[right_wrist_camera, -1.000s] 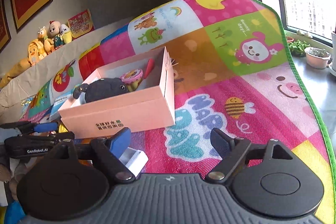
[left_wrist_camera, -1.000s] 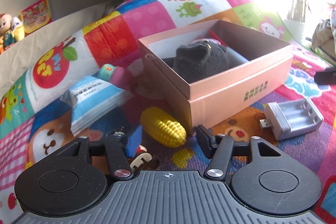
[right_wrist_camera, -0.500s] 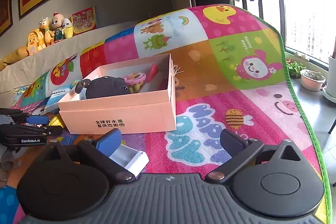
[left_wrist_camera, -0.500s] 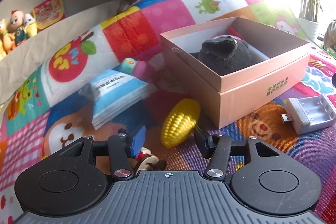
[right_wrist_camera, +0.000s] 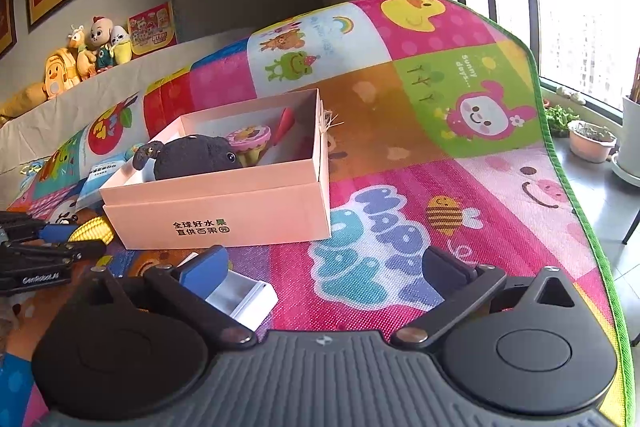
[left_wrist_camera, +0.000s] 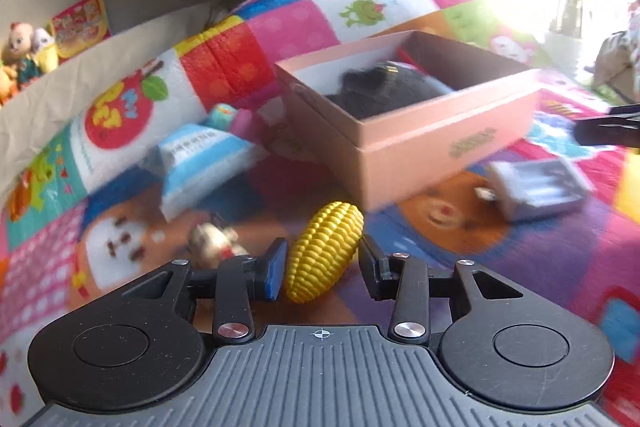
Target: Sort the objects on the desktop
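Observation:
A yellow toy corn (left_wrist_camera: 324,251) lies on the colourful play mat between the pads of my left gripper (left_wrist_camera: 322,267). The jaws are closing and both pads touch the cob's sides. Beyond it stands an open pink box (left_wrist_camera: 440,147) holding a black plush toy (left_wrist_camera: 384,87). A white battery charger (left_wrist_camera: 540,187) lies in front of the box. In the right wrist view my right gripper (right_wrist_camera: 324,267) stands wide open over the mat with nothing between its fingers. The charger (right_wrist_camera: 244,295) sits partly under its left finger, and the box (right_wrist_camera: 224,211) is ahead on the left.
A blue-and-white tissue pack (left_wrist_camera: 200,163) and a small white figure toy (left_wrist_camera: 212,239) lie left of the corn. Plush dolls (right_wrist_camera: 92,47) line a ledge by the wall. The mat's green edge (right_wrist_camera: 560,163) drops off at the right, with plant pots (right_wrist_camera: 592,143) beyond.
My left gripper slid forward until the corn sat between its fingers, and its jaws narrowed onto the cob. My right gripper's jaws spread wider while it stayed in place.

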Demonstrator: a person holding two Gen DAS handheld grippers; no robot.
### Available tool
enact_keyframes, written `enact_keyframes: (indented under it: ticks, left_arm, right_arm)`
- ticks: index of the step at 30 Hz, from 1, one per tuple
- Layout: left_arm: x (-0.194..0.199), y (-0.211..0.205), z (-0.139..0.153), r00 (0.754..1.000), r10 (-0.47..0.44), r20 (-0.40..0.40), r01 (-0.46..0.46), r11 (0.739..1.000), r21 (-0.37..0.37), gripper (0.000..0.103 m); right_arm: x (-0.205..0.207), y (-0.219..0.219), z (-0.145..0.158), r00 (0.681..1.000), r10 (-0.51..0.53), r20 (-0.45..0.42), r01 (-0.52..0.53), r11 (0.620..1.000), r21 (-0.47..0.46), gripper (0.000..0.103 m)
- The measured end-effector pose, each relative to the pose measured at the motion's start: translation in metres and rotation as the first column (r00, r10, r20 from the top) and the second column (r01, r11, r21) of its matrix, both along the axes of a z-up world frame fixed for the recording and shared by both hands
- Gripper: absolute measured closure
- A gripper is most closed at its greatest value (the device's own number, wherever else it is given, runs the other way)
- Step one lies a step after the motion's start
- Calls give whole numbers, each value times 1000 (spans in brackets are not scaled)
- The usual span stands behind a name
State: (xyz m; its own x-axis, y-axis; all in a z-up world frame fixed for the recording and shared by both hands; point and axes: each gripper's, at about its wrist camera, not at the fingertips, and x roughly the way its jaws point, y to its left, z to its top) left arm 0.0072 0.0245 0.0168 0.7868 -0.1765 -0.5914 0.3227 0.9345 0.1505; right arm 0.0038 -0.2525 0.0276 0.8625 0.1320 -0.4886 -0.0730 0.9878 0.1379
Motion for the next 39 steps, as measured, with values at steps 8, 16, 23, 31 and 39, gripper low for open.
enact_keyframes:
  ticks: [8,16,23,31,39]
  left_arm:
    - [-57,-35,-7,993,-120,-15,119,993,-24,56]
    - [-37,-11,-7,999,31,-45,-34,997,-74,27]
    - [-33,3,-7,994,88,-67,-97,985,-143,11]
    - [-36,-2,-7,993,104,-55,-110,987,-115,7]
    - [-45,-22,-7,998,63,-10,-63,998,-9,3]
  right_arm:
    - [6,9,-2,997,62,-51,-65,997,-39,0]
    - [-1,42,-6,967,200,-157,-225,961,-160,0]
    - [11,37,-8,982,53,-179,-103,955,-279,0]
    - [12,29,-9,968,129,-215,-153,983,-99,0]
    - [40,64,-9,954,195,-227,-221,971,-93,0]
